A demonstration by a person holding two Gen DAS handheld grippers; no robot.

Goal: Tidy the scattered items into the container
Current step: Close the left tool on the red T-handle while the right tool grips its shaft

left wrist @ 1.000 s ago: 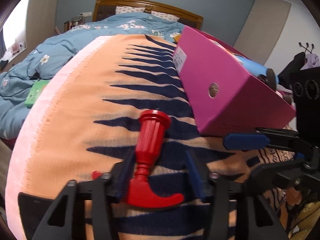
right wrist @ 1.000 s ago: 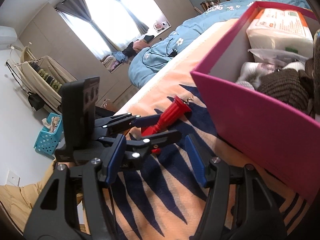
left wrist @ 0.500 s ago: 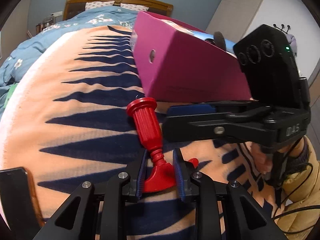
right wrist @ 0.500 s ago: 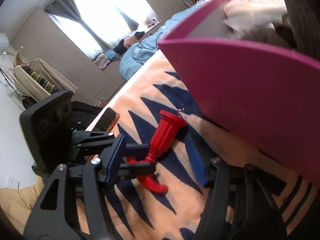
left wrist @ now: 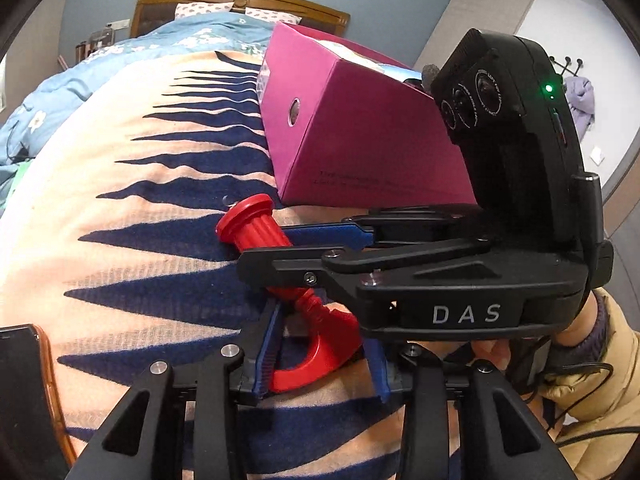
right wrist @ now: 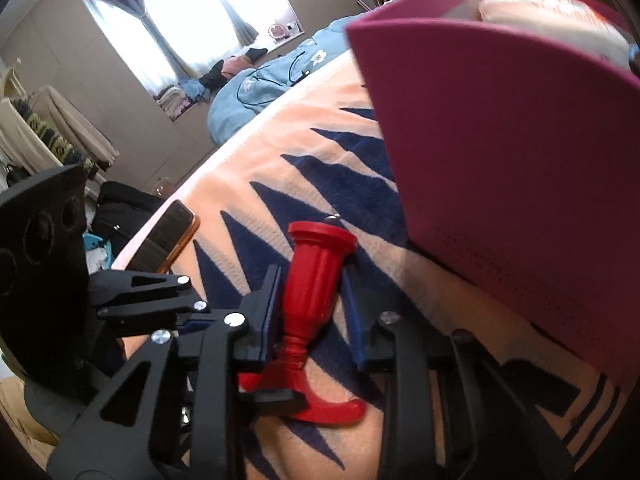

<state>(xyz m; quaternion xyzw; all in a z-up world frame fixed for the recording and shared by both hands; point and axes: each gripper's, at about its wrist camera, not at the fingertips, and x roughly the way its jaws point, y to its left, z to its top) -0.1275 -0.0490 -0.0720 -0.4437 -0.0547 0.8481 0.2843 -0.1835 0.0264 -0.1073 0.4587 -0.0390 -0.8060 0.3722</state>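
Handover step: right gripper just closing, clenched on red plastic toy hammer handle, frame centre; left gripper just loosening around head. Next: lift into magenta cardboard box, upper right.

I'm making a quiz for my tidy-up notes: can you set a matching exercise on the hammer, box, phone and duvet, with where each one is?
Things:
1. red toy hammer
2. pink box
3. phone
4. blue duvet

Places:
A. at the striped blanket's edge
B. up by the wooden headboard
C. lying flat beside the box
D. holding a pale packet

Pairs: 1-C, 2-D, 3-A, 4-B
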